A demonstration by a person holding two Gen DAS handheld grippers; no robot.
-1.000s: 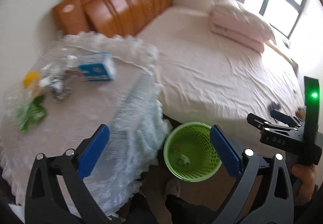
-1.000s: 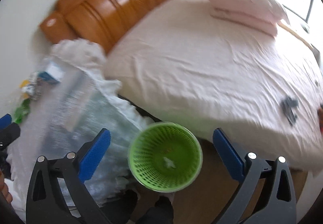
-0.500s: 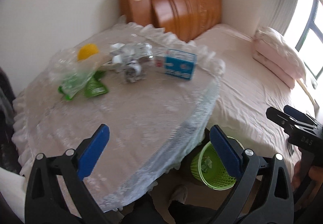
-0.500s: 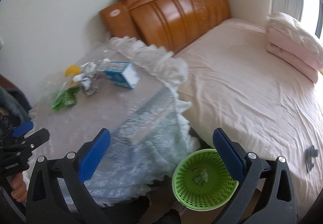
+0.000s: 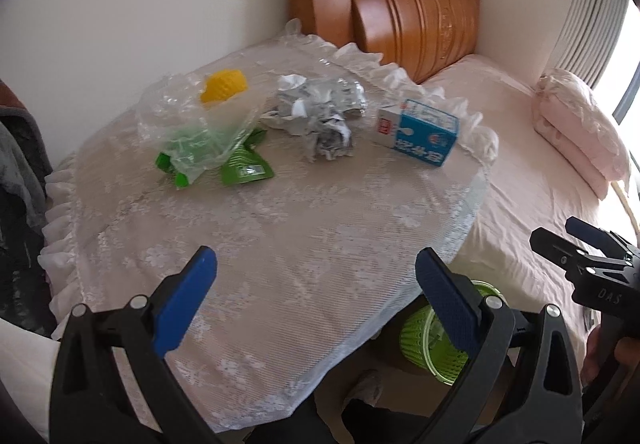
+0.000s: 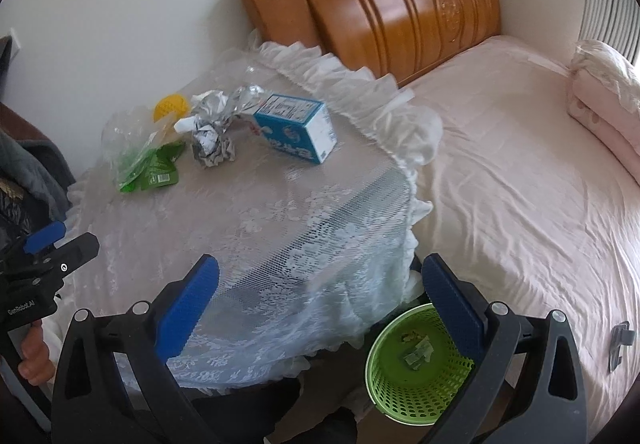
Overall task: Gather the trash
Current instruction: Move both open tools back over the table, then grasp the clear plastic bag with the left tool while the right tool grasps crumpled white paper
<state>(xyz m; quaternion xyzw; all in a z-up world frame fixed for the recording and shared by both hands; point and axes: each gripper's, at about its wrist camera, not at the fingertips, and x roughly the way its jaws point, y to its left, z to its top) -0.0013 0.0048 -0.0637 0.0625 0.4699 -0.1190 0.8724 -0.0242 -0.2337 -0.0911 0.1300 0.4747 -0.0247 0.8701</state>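
The trash lies in a cluster toward the far side of the round, lace-covered table (image 5: 280, 244): a blue-and-white carton (image 5: 420, 132) nearest the bed, crumpled foil wrappers (image 5: 320, 116) just beside it, then a clear plastic bag (image 5: 192, 128) draped over green packets (image 5: 244, 168), with a yellow ball-like piece (image 5: 222, 84) behind. The green mesh wastebasket (image 6: 412, 368) stands on the floor between table and bed, a few scraps already in it. Both the left gripper (image 5: 316, 280) and the right gripper (image 6: 320, 284) hover short of the pile, fingers spread wide and holding nothing. This looks like the approach for another pickup; the next move calls for reaching across to a single item, probably the carton or foil. Compared with a second ago, both cameras have swung up from the basket toward the tabletop.
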